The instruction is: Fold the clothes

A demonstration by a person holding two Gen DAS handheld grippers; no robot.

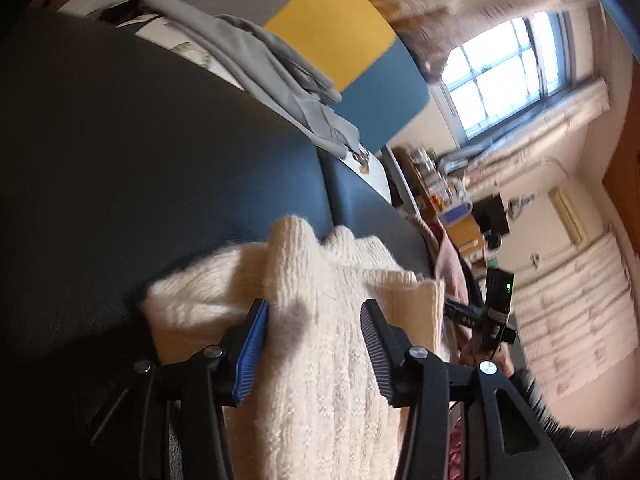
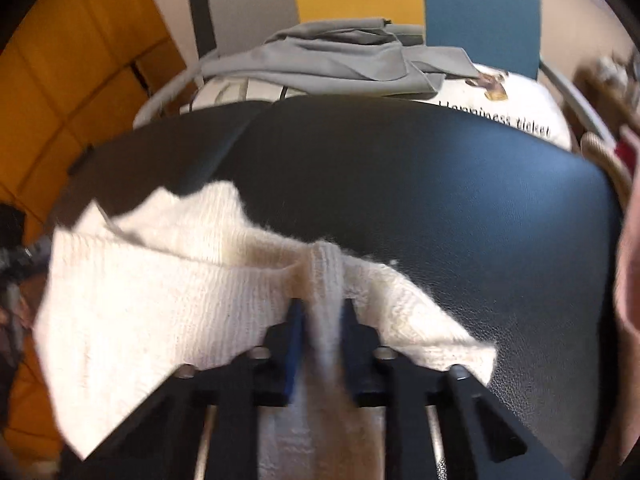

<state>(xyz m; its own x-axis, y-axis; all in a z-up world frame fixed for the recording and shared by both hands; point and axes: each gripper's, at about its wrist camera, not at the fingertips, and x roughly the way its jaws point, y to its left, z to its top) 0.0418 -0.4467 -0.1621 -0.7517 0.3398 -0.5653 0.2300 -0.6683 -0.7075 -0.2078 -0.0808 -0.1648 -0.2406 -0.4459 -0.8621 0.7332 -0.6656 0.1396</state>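
A cream knitted sweater (image 1: pixel 320 380) lies bunched on a black padded surface (image 1: pixel 140 160). In the left wrist view my left gripper (image 1: pixel 314 312) stands open. The knit runs between its fingers, and the pads stand apart from the fabric. In the right wrist view the same sweater (image 2: pixel 140 300) spreads to the left over the black surface (image 2: pixel 440 200). My right gripper (image 2: pixel 322 308) is shut on a raised fold of the knit, pinched between its two pads. The sweater's lower part is hidden under both grippers.
A grey garment (image 2: pixel 340 56) lies crumpled at the far edge on a white printed cloth (image 2: pixel 532 120). Behind it stand grey, yellow and blue panels (image 2: pixel 480 12). A black device with a green light (image 1: pixel 496 312) shows at the right of the left wrist view. Orange cabinets (image 2: pixel 80 80) stand to the left.
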